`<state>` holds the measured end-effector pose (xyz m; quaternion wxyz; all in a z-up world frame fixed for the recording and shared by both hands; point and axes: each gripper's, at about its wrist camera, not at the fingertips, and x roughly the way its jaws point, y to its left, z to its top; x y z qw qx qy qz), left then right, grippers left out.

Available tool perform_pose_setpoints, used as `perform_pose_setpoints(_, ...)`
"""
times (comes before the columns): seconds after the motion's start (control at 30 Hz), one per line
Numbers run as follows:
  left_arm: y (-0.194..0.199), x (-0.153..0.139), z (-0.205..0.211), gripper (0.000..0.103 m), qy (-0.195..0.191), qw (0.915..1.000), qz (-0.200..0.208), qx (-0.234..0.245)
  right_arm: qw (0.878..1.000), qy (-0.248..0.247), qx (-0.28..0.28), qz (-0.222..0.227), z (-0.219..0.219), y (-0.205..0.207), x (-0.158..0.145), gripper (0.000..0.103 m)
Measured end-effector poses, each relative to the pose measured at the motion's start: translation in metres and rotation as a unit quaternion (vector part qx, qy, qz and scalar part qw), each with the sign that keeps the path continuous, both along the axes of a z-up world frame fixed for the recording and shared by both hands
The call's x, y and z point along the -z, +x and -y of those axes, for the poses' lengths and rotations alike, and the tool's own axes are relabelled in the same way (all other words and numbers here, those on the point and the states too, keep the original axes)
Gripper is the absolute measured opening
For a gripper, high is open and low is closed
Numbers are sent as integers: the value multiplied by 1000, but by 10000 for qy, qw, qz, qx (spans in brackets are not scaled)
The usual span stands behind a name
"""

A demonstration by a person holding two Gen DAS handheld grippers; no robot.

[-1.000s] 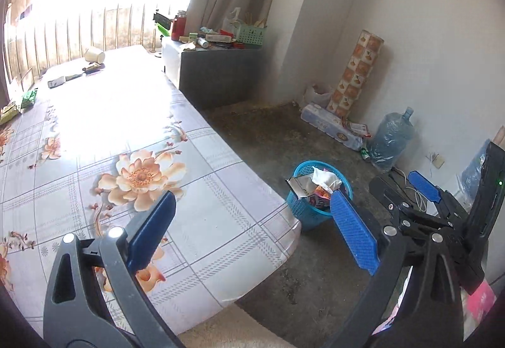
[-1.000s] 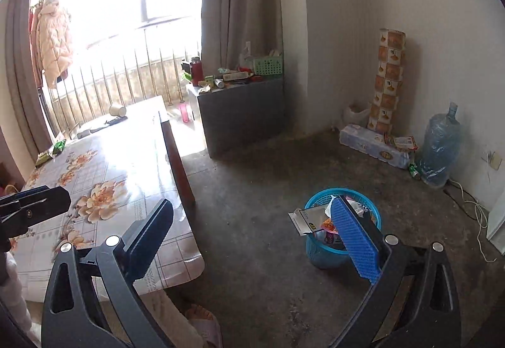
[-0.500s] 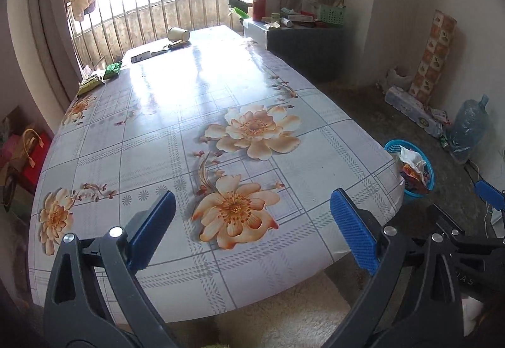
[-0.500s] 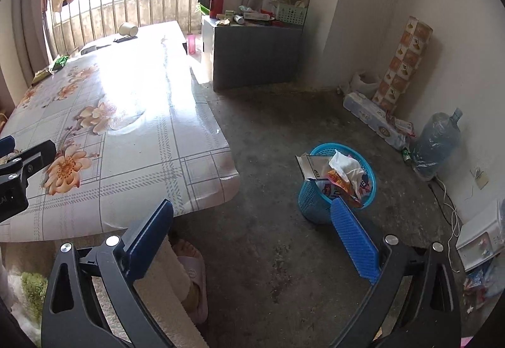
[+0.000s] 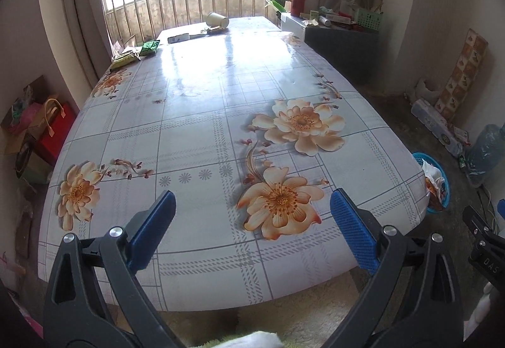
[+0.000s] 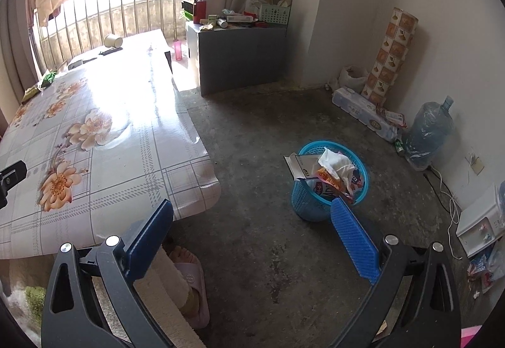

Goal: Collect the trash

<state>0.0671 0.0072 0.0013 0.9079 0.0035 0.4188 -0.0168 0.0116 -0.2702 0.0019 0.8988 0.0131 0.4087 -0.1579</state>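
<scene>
Green wrappers (image 5: 135, 52) and a tipped paper cup (image 5: 217, 20) litter the table's (image 5: 195, 133) far left end; the left gripper (image 5: 252, 221), wide open and empty, faces them, likely next. Right gripper (image 6: 252, 221), equally empty, overlooks the blue basket (image 6: 328, 180).

basket (image 5: 437, 187) half hidden behind table (image 5: 195, 133)
</scene>
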Motion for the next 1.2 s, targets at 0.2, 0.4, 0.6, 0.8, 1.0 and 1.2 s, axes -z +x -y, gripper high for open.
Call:
perform_pose_setpoints(0.2,-1,1,1,94,-54,10000,-57,-56,10000,22,18,31,4,0,0,97)
perform_pose_setpoints(0.4,0,3,6,94,-81,9999,-117,2,10000,45,-11,27,4,0,1,97)
perform_pose_setpoints(0.6,-3,2,10,94,-69,9999,-93,58,10000,44,-18,46,6,0,-1,97)
perform_pose_setpoints(0.8,-4,0,12,94,-88,9999,-79,80,10000,55,9,67,7,0,-2,97)
perform_pose_setpoints(1.0,-4,-1,13,94,-88,9999,-79,79,9999,65,13,78,8,0,-4,97)
perform_pose_setpoints(1.2,-4,-2,11,94,-121,9999,-73,59,9999,38,-32,99,5,0,-6,97)
